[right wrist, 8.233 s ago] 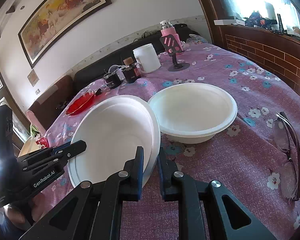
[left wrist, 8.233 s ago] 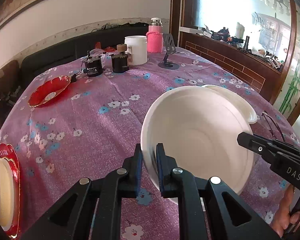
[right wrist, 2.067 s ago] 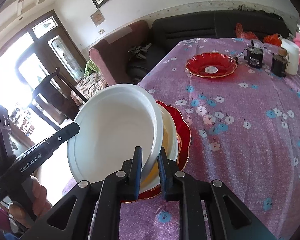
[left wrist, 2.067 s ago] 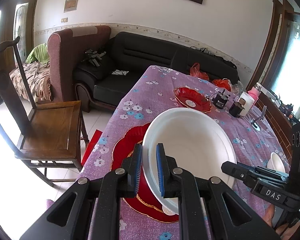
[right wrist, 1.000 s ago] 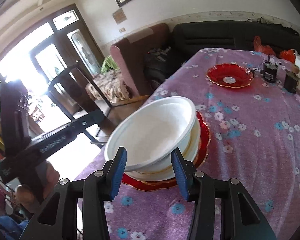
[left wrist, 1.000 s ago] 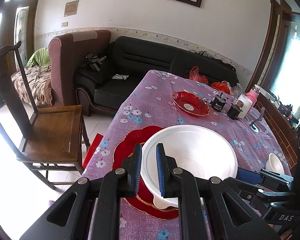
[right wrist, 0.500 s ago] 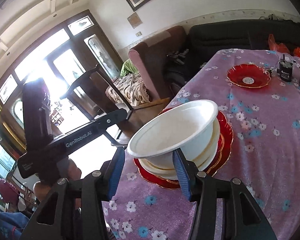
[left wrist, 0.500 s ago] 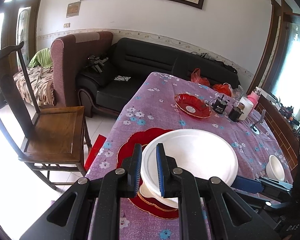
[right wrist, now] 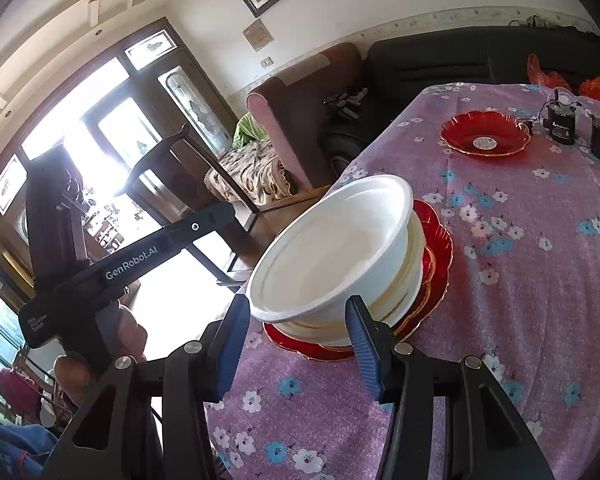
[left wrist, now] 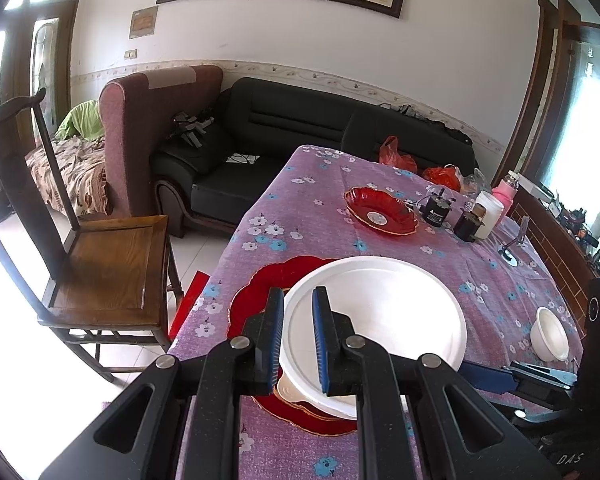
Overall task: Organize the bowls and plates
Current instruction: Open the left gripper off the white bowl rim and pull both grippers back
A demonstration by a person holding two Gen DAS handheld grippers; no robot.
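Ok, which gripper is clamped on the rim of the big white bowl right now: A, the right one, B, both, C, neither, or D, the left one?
D: the left gripper pinches the big white bowl at its rim, while the right gripper stands open, off the bowl.

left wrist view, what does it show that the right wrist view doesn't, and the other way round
Only the left wrist view: a small white bowl far off on the floral purple tablecloth, and the left gripper shut on the rim of the large white bowl.

Only the right wrist view: the right gripper open, and the cream bowls stacked beneath.

Both: the large white bowl atop the stack on the scalloped red plate, plus the small red dish.
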